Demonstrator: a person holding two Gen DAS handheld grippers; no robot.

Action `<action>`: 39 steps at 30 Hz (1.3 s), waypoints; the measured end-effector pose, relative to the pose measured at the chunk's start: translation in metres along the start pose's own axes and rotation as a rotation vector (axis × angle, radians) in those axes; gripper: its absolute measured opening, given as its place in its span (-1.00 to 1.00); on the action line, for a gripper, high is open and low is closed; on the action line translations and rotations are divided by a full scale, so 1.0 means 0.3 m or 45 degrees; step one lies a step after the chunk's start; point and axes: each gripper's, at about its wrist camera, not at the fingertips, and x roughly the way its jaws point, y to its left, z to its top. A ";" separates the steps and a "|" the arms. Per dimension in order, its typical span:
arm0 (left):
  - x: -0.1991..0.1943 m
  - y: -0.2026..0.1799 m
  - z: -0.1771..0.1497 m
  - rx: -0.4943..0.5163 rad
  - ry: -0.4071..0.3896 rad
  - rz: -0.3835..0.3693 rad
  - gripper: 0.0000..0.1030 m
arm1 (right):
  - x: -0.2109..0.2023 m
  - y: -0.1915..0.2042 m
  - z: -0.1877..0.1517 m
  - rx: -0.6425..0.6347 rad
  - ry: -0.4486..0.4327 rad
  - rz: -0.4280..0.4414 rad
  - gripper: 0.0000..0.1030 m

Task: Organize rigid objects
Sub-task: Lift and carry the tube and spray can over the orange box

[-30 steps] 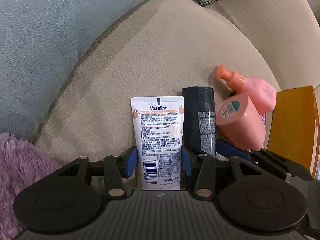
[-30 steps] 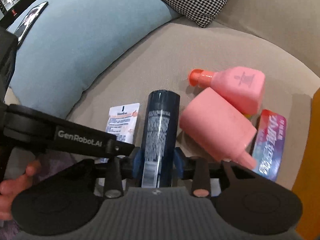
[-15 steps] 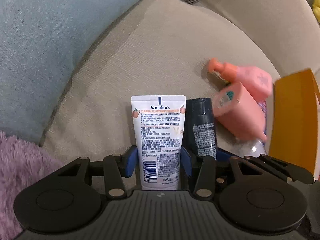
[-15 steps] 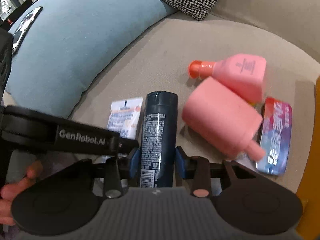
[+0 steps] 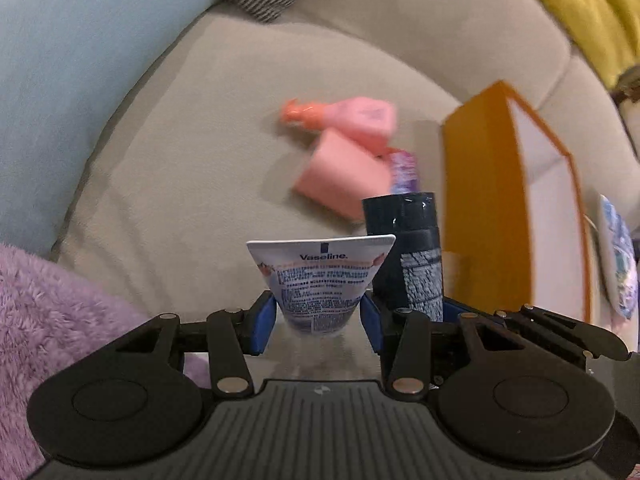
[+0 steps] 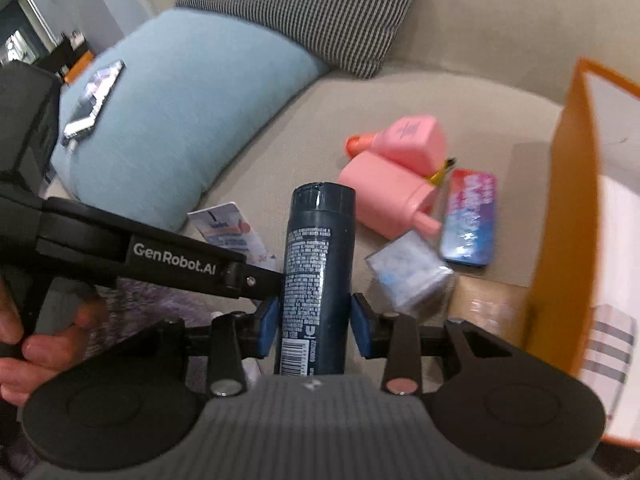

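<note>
My left gripper (image 5: pixel 318 320) is shut on a white Vaseline tube (image 5: pixel 320 280) and holds it lifted above the beige sofa seat. My right gripper (image 6: pixel 316 328) is shut on a dark blue spray can (image 6: pixel 318 272), also lifted; the can shows in the left wrist view (image 5: pixel 408 256) just right of the tube. An orange paper bag (image 6: pixel 568 240) stands open at the right. Two pink bottles (image 6: pixel 392 168), a colourful tin (image 6: pixel 470 220) and a small clear pack (image 6: pixel 412 272) lie on the seat.
A light blue cushion (image 6: pixel 180 120) with a phone (image 6: pixel 94 100) on it lies to the left, with a striped cushion (image 6: pixel 320 12) behind. A purple fluffy blanket (image 5: pixel 52 312) is at the lower left. A yellow cushion (image 5: pixel 580 12) is at the far right.
Both grippers have risen off the seat with the tube and the can and swung toward the right, so the orange bag is now much closer in both views.
</note>
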 end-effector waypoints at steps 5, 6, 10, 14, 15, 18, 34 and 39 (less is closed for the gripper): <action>-0.056 -0.095 0.015 0.054 -0.039 -0.052 0.01 | -0.129 -0.028 -0.009 0.042 -0.064 0.013 -0.22; -0.072 -0.113 0.014 0.069 -0.047 -0.067 0.01 | -0.154 -0.032 -0.011 0.034 -0.083 0.004 -0.22; -0.074 -0.221 0.042 0.144 -0.069 -0.115 0.00 | -0.261 -0.062 -0.012 0.012 -0.150 -0.049 -0.22; -0.072 -0.364 0.070 0.235 -0.071 -0.166 0.00 | -0.366 -0.128 -0.008 0.013 -0.196 -0.112 -0.22; -0.073 -0.405 0.074 0.266 -0.071 -0.180 0.00 | -0.395 -0.153 -0.006 0.022 -0.206 -0.129 -0.22; -0.050 -0.522 0.094 0.346 -0.055 -0.230 0.01 | -0.471 -0.235 -0.004 0.073 -0.229 -0.166 -0.22; 0.267 -0.766 0.131 0.488 0.310 -0.213 0.01 | -0.431 -0.628 -0.050 0.211 -0.045 -0.410 -0.23; 0.346 -0.767 0.155 0.502 0.397 -0.174 0.01 | -0.317 -0.688 -0.061 0.228 0.065 -0.412 -0.23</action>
